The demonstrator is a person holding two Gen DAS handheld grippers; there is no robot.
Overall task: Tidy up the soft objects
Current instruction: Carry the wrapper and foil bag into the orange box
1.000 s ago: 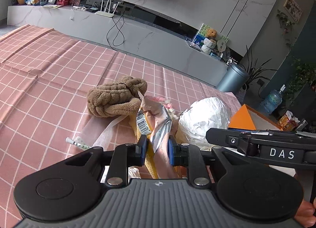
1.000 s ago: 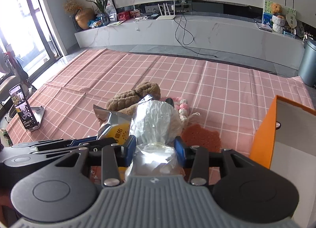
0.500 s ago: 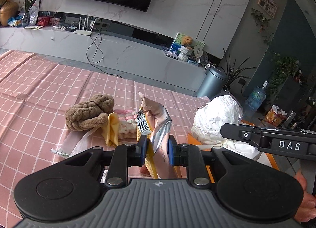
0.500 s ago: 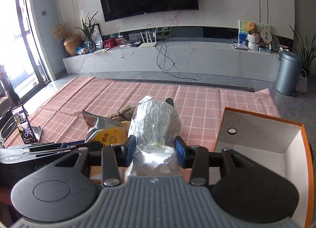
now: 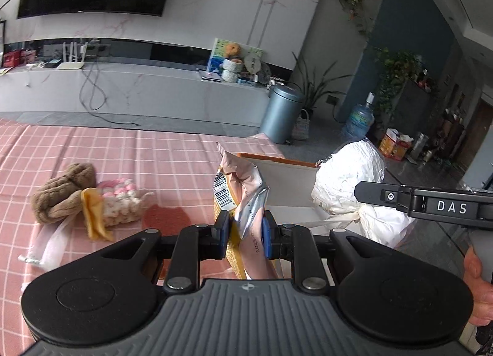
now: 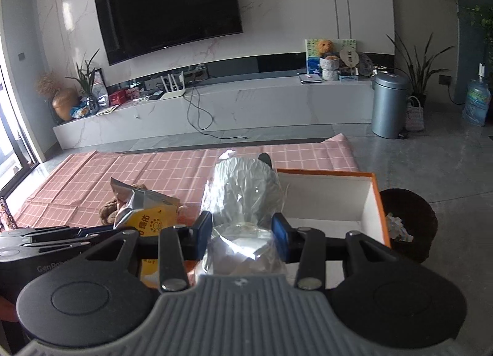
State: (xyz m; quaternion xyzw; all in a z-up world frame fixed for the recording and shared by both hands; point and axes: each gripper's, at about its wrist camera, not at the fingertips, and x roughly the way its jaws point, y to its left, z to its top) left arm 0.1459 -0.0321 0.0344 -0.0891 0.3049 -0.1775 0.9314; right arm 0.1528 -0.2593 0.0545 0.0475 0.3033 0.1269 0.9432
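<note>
Both hand-held grippers are carrying soft packets above the pink checked cloth.

The left hand-held gripper (image 5: 243, 234) is pinching a crinkled pink-and-silver foil snack pouch (image 5: 243, 192); the right hand-held gripper (image 6: 242, 231) is clamping a crumpled silvery-white plastic bag (image 6: 243, 192) beside the white orange-rimmed cardboard box (image 6: 368, 202). Farther off, a brown knitted plush bundle (image 5: 63, 191) and a pink-white woolly item (image 5: 120, 199) are lying on the pink checked cloth (image 5: 138, 152).

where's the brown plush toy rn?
Left wrist view, left side: the brown plush toy lies on the pink checked cloth, touching a yellow packet and a pink-white knitted item.
</note>
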